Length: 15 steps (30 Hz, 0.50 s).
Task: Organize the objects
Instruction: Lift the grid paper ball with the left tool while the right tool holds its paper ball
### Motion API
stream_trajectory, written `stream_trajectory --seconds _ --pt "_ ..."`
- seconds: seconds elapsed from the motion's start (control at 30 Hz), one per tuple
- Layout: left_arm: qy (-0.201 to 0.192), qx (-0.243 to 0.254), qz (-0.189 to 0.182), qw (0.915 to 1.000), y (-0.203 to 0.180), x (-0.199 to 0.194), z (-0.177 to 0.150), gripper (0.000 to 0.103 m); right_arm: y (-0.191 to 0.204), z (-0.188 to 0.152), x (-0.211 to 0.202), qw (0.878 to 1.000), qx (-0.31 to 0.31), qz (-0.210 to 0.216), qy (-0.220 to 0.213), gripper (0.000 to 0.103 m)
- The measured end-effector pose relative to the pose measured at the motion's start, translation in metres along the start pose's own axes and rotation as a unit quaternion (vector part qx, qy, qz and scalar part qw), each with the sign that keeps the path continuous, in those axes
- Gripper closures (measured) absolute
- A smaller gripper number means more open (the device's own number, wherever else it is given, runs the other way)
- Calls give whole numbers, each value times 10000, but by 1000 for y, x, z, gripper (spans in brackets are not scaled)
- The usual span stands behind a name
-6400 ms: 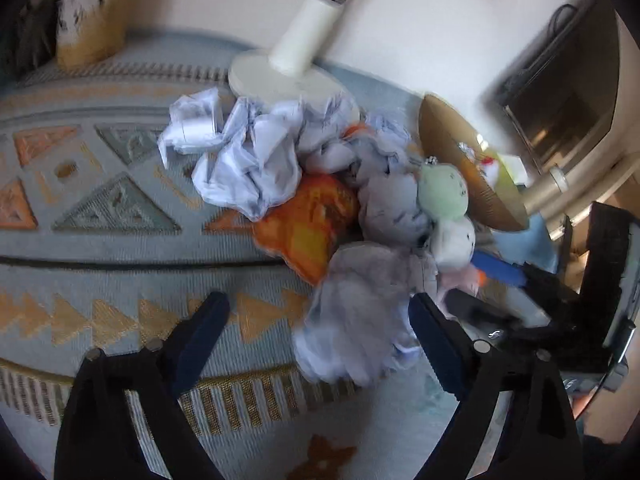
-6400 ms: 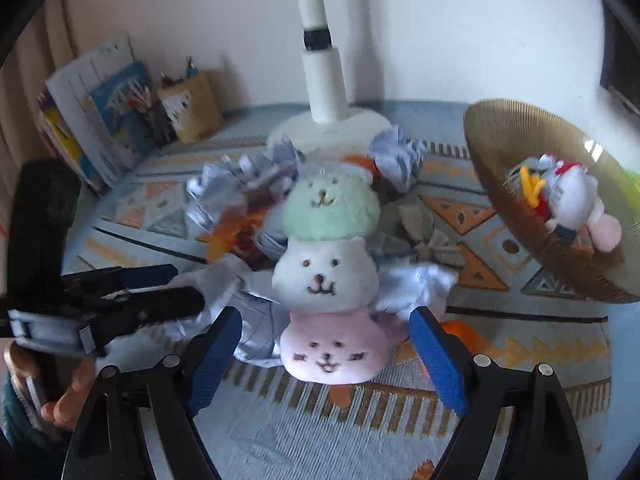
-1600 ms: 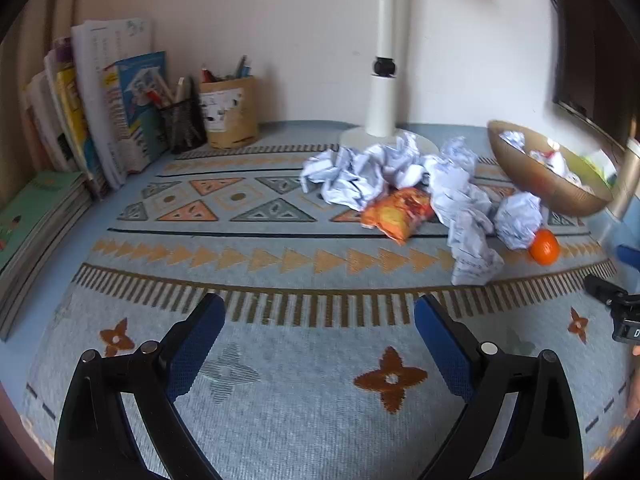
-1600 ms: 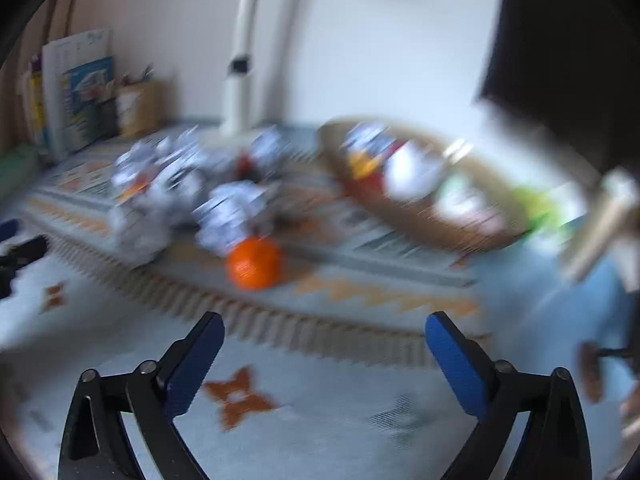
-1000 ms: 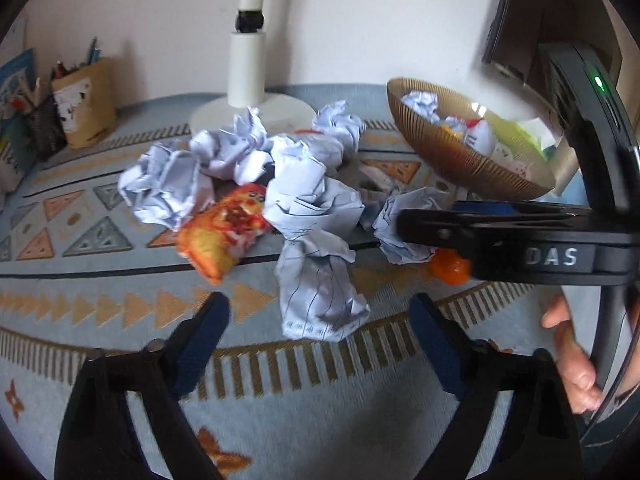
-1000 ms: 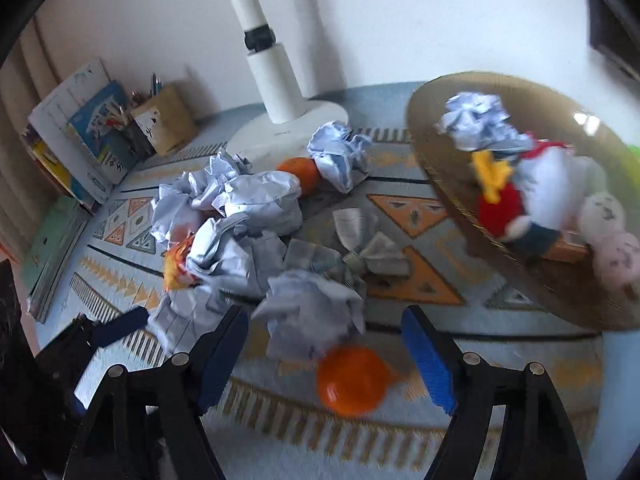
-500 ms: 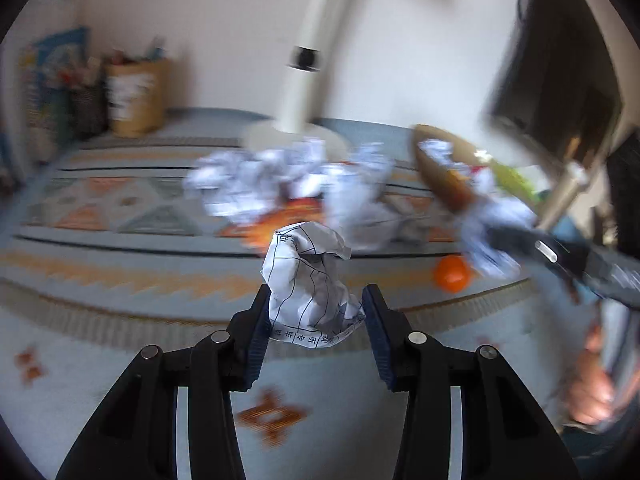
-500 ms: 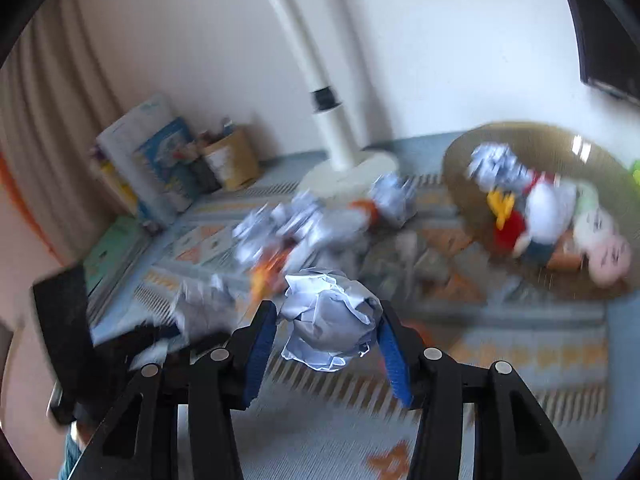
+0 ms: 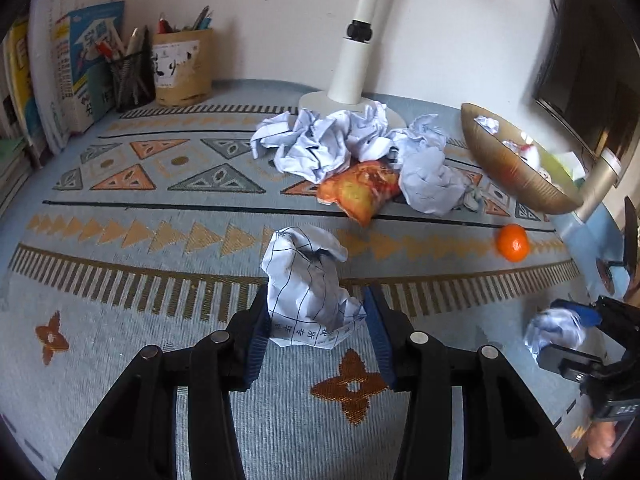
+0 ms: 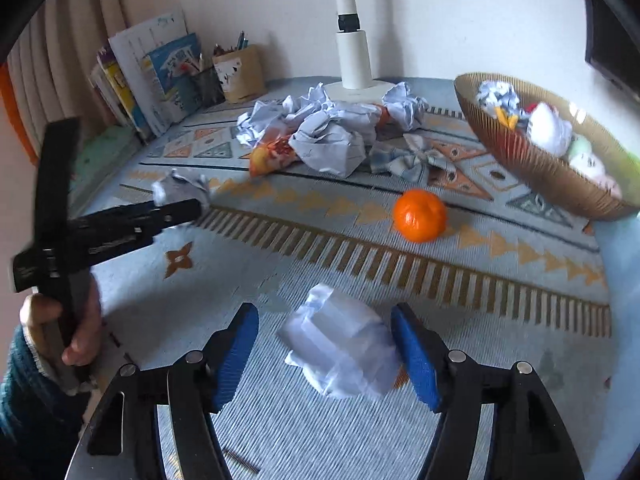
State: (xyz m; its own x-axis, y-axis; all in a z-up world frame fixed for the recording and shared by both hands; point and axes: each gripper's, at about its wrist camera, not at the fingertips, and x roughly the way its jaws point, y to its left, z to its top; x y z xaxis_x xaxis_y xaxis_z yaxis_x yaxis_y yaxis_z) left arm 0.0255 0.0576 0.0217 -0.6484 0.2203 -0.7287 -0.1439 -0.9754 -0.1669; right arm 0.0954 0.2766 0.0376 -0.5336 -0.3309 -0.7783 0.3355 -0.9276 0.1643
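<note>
The left gripper (image 9: pixel 316 328) pinches a crumpled paper (image 9: pixel 308 292) between its fingers, above the patterned rug (image 9: pixel 160 240). The right gripper (image 10: pixel 324 356) fingers are opening, a second paper ball (image 10: pixel 340 348) between them, untouched. An orange (image 10: pixel 419 215) lies near the bowl (image 10: pixel 532 164).

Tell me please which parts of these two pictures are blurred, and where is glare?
Left wrist view: mostly sharp; the paper ball shows crisp print, edges bend from the fisheye. Right wrist view: the paper ball between the opening right gripper is smeared; a small glare spot sits on the bowl rim.
</note>
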Motion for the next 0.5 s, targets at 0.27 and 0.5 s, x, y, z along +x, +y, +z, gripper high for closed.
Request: stream_trajectory --seconds 0.27,0.5 --pt "-11 60 -170 9998 -2 -2 -2 60 -13 -23 -6 9986 476 236 61 31" --pt "-31 109 -206 9997 -4 -3 -3 60 -9 -36 -11 9984 509 238 111 30"
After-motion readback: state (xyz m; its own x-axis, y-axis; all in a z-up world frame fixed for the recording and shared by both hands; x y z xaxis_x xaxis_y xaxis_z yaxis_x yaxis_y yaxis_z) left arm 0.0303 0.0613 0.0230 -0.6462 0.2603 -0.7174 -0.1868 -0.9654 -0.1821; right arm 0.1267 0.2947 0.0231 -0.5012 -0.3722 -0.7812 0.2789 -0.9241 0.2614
